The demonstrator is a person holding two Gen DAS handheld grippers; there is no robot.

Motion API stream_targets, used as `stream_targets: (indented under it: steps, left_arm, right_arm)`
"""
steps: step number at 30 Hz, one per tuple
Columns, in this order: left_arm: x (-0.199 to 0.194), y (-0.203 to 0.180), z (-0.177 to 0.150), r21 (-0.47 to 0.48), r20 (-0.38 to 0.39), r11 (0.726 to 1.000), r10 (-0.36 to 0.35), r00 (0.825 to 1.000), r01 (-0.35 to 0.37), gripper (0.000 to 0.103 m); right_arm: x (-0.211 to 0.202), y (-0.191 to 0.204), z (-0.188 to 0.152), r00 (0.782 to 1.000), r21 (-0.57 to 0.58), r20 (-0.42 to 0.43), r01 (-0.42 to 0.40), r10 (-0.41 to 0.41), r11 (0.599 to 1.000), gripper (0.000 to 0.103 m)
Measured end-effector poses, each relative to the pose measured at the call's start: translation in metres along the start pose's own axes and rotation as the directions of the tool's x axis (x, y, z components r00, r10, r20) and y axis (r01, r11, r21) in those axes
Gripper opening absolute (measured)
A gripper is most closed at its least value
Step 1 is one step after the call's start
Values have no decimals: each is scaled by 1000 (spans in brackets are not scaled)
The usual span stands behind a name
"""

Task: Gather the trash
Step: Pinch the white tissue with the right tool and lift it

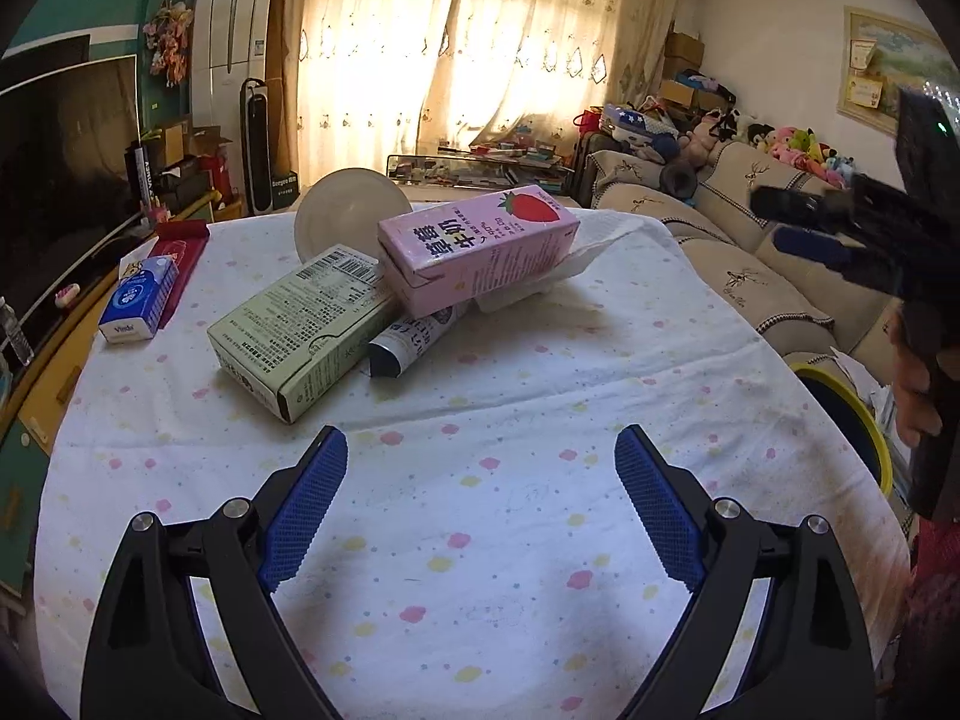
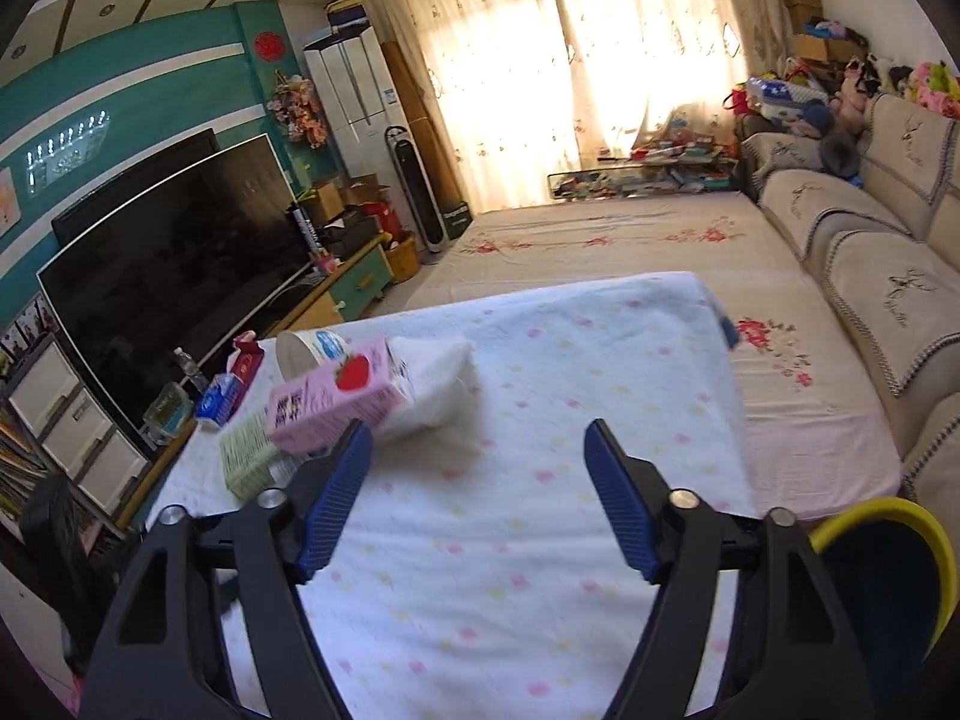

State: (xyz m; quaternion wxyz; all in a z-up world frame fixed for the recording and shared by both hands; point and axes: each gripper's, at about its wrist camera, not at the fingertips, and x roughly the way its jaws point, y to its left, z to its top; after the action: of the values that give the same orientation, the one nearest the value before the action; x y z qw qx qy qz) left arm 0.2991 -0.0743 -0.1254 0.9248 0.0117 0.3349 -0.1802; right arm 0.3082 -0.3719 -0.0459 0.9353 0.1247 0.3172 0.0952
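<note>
From the left wrist, the left hand-held gripper hangs over the near part of the desk, its blue pads spread wide apart with nothing between them. The trash lies in a heap at the far middle of the desk. A pink carton sits on top, tilted, with one end propped on a green box to its left. A tube pokes out from under the carton, just beside the box. A white tissue lies under the carton's right end, and a white bowl stands on edge behind the heap. At the far left of the desk a blue tissue pack rests against a red box. At the right edge the right hand-held gripper hovers in the air; its fingers look apart. A bin with a yellow rim stands below the desk's right edge.

From the right wrist, the right hand-held gripper has its jaws wide apart and empty above the desk. The pink carton lies to the left, past the left finger, with the green box below it, the tissue to its right and the bowl behind. The bin sits near right.
</note>
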Motion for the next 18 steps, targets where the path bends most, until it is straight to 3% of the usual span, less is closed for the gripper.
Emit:
stream_targets:
  steps: [3, 7, 13, 14, 16, 17, 18]
  left_arm:
    - [-2, -1, -1, 0, 8, 1000, 13, 1000, -13, 90]
    - [2, 2, -2, -10, -1, 1000, 16, 1000, -16, 90]
    - [7, 5, -2, -31, -21, 1000, -3, 1000, 2, 90]
    - [7, 5, -2, -28, -19, 1000, -1, 1000, 0, 90]
    - [6, 2, -2, -15, -13, 1000, 7, 1000, -8, 90]
    - [6, 1, -2, -10, -10, 1000, 10, 1000, -10, 90]
    - [6, -1, -3, -2, -10, 1000, 10, 1000, -10, 90]
  right_arm:
    - [34, 5, 14, 999, 17, -49, -2, 3, 1000, 55]
    - [71, 6, 26, 995, 65, -97, -13, 19, 998, 53]
    - [106, 2, 23, 989, 129, -147, -16, 35, 992, 43]
    - [109, 1, 22, 988, 132, -152, -12, 32, 991, 39]
    - [113, 2, 19, 988, 127, -153, -12, 31, 992, 21]
    - [113, 2, 18, 988, 121, -150, -13, 31, 993, 5]
    - [112, 4, 17, 989, 114, -143, -14, 31, 993, 2]
